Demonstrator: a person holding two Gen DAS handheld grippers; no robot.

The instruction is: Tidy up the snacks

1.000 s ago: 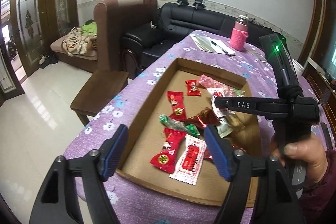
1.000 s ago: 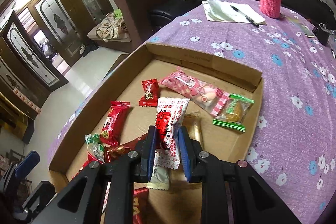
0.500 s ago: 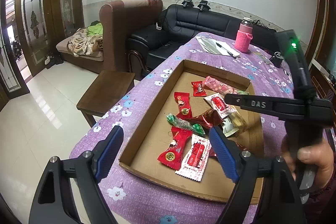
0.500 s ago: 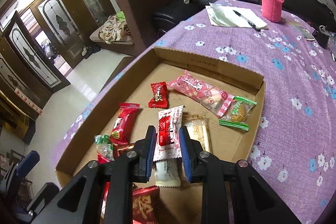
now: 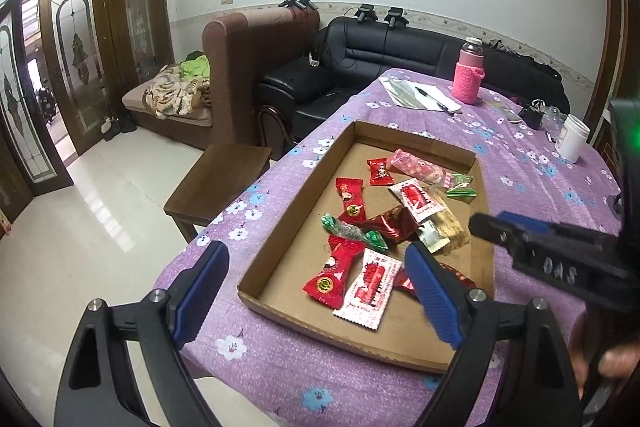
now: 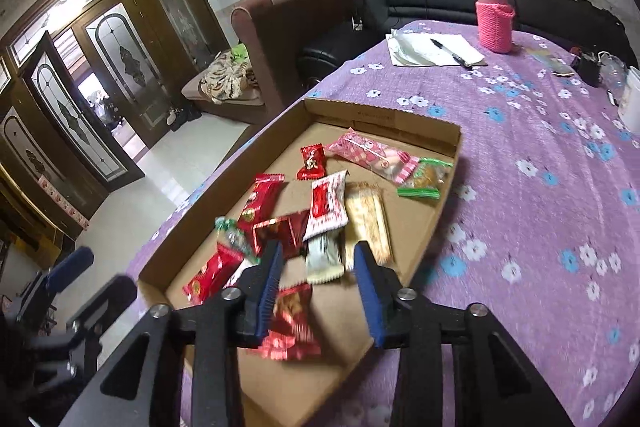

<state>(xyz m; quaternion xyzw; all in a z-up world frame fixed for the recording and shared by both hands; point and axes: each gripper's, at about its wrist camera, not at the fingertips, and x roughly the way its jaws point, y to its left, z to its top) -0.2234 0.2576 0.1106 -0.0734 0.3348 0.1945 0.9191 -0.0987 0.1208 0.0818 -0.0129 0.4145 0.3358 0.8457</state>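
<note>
Both jaws opening, empty, one cardboard tray [image 5: 304,195], two white-red packets [image 6: 328,205]

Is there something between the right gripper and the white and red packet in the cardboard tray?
Nothing visible blocks it. The right gripper, its jaws opening and holding nothing, hangs above the cardboard tray. The white and red packet lies just ahead, on top of the other snacks, one end overlapping a pale wrapper.

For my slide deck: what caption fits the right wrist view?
Right gripper opening above a cardboard tray of wrapped snacks on a purple flowered tablecloth, nothing held between its fingers.
</note>
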